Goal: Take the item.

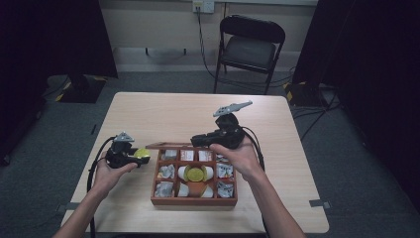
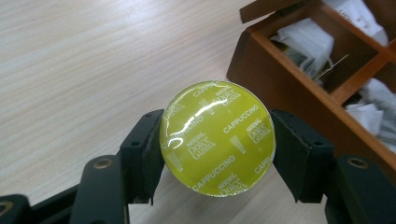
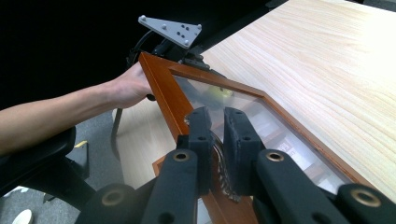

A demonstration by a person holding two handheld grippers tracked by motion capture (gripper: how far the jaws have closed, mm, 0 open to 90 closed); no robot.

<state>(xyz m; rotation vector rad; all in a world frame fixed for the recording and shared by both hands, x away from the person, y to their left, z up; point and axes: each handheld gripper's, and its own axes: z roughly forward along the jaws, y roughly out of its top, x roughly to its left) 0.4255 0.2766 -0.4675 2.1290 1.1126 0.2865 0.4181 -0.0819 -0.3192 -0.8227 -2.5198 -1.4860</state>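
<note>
A yellow-green Dolce Gusto cappuccino capsule (image 2: 217,137) sits between the jaws of my left gripper (image 2: 217,144), which is shut on its sides. In the high view this gripper (image 1: 140,157) holds the capsule (image 1: 142,153) just above the table, left of a wooden compartment box (image 1: 193,202). My right gripper (image 1: 194,141) is shut on the front edge of the box's glass-paned lid (image 1: 168,146) and holds it raised. In the right gripper view the jaws (image 3: 217,140) pinch the lid's wooden frame (image 3: 156,84). Another yellow capsule (image 1: 196,174) lies in the box's middle compartment.
White sachets (image 2: 303,39) fill the box's outer compartments, near its brown wall (image 2: 280,88). The light wooden table (image 1: 148,111) has bare room behind and left of the box. A black folding chair (image 1: 250,44) stands beyond the far edge.
</note>
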